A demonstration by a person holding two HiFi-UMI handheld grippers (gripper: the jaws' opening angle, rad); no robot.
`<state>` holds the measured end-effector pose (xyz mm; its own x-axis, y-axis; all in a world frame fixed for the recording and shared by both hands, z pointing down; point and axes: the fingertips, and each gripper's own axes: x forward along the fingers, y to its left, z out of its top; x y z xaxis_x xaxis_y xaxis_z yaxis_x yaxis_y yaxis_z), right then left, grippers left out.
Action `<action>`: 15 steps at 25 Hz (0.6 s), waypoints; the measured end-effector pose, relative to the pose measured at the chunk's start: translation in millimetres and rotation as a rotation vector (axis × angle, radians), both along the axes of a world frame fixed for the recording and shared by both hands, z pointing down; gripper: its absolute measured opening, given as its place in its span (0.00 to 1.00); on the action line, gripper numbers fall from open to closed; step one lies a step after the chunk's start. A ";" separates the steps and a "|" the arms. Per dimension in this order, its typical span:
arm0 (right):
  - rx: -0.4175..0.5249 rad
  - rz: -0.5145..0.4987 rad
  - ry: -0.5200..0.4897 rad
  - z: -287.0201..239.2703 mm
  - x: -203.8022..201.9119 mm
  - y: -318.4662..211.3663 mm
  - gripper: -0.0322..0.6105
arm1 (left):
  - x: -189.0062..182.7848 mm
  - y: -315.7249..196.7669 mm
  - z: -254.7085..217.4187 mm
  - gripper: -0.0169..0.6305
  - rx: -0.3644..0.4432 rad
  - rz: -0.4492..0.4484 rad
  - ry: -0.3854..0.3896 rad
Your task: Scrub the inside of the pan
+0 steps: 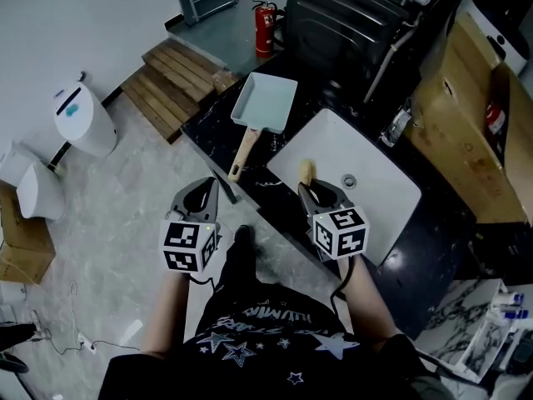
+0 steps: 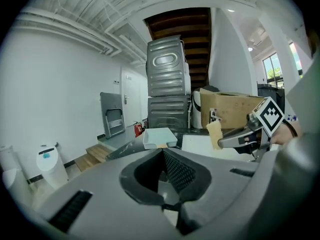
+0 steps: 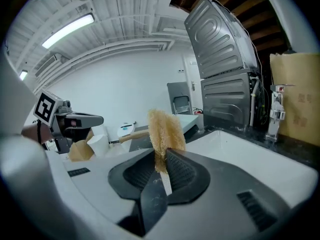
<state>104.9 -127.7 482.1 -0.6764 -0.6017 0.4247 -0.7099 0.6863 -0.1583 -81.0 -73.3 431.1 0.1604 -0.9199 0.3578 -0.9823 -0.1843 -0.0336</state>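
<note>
A pale blue rectangular pan (image 1: 266, 102) with a wooden handle (image 1: 244, 152) lies on the dark counter (image 1: 208, 123), left of the white sink (image 1: 379, 186). My right gripper (image 1: 315, 190) is shut on a tan scrub sponge (image 1: 306, 172) and hovers over the sink's near left rim. The sponge (image 3: 164, 130) stands upright out of the right gripper (image 3: 161, 156). Left of it, my left gripper (image 1: 208, 188) hangs off the counter's near edge, shut and empty, short of the handle's end. In the left gripper view the pan (image 2: 159, 136) lies ahead, beyond the left gripper (image 2: 162, 151).
A faucet (image 1: 398, 126) stands at the sink's far side. Behind the counter rise stacked metal appliances (image 1: 350, 15) and cardboard boxes (image 1: 466, 115). A fire extinguisher (image 1: 264, 27), wooden steps (image 1: 171, 82) and a white bin (image 1: 83, 119) are on the floor to the left.
</note>
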 end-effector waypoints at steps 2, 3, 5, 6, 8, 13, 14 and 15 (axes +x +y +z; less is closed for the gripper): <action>0.004 0.000 0.014 -1.6 -8.8 -19.2 0.16 | -11.9 -26.3 -1.9 0.04 0.008 0.017 -0.004; 0.006 0.001 0.024 -1.8 -13.7 -29.6 0.16 | -17.7 -39.9 -1.8 0.04 0.009 0.025 -0.005; 0.009 0.007 0.045 -1.8 -23.9 -50.7 0.16 | -28.7 -66.0 0.4 0.04 0.004 0.046 -0.002; 0.012 0.010 0.055 -1.9 -29.7 -60.9 0.16 | -33.9 -78.2 1.6 0.04 0.001 0.057 0.001; 0.019 0.008 0.077 -3.4 -42.6 -80.8 0.16 | -44.9 -101.4 3.3 0.04 -0.005 0.078 0.004; 0.071 -0.020 0.155 -14.2 -72.3 -132.0 0.16 | -69.0 -153.0 6.3 0.04 -0.023 0.117 0.018; 0.084 -0.028 0.172 -16.6 -77.5 -142.6 0.16 | -72.6 -161.8 7.2 0.04 -0.027 0.125 0.017; 0.096 -0.035 0.191 -18.8 -82.5 -153.3 0.16 | -75.7 -170.4 7.6 0.04 -0.028 0.133 0.017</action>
<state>22.4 -281.0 463.4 -0.6102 -0.6237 0.4885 -0.6965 0.7162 0.0442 -156.8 -243.6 438.7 0.2865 -0.8799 0.3791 -0.9495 -0.3135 -0.0101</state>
